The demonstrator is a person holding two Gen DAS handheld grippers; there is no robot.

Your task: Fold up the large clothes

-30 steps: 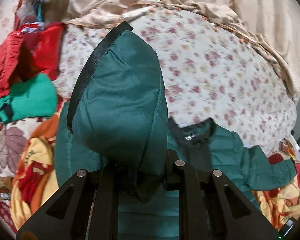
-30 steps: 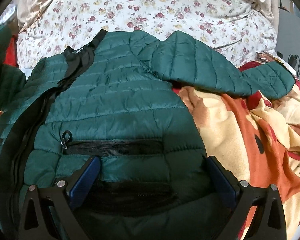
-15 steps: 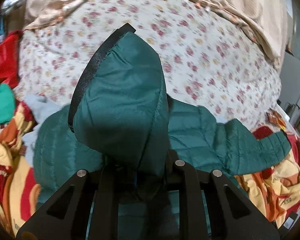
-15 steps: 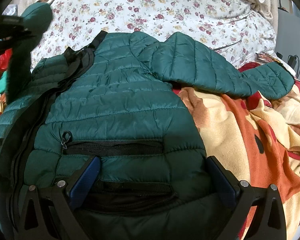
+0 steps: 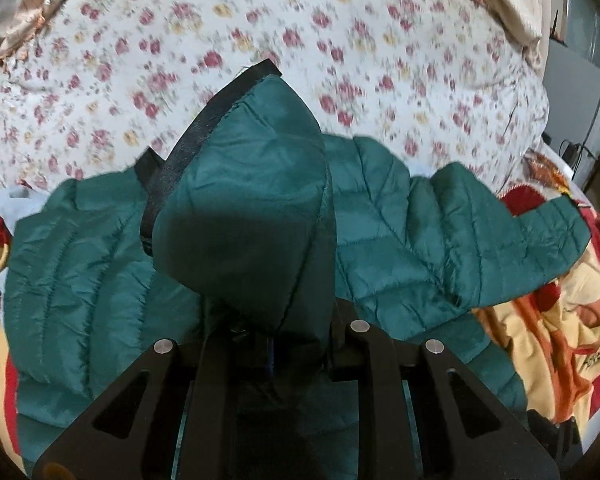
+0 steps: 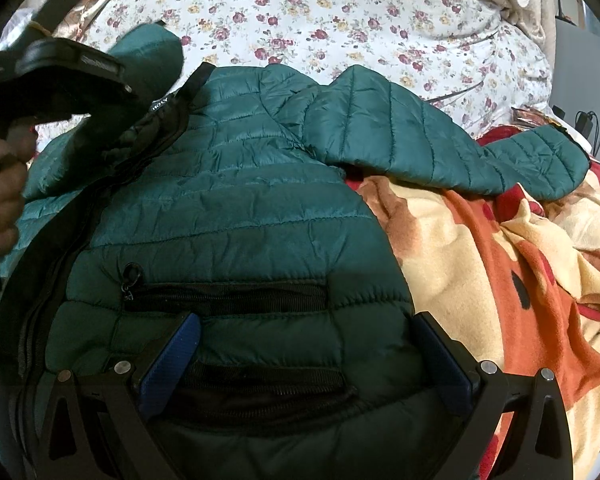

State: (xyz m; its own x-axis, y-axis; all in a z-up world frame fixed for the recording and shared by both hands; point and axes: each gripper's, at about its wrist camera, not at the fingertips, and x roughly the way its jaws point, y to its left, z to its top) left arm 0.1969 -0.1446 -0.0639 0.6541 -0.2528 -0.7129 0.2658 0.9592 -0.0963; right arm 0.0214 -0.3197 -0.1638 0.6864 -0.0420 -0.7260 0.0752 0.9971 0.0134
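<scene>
The cuff of the jacket's sleeve (image 5: 252, 216) bulges up from the left hand-held gripper (image 5: 274, 354) and hides its fingertips, so the pinch itself cannot be seen; the floral sheet (image 5: 340, 40) behind it is smeared with blur in the left wrist view; the right hand-held gripper (image 6: 306, 356) has its fingers sunk in the jacket (image 6: 236, 200) hem, whose lowest part the bottom edge cuts off; the person's hand (image 6: 0, 184) is cut by the left edge.

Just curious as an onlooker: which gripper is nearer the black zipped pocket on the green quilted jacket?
Right. The right gripper sits open just below the pocket; the left gripper holds a sleeve up by the collar.
</scene>
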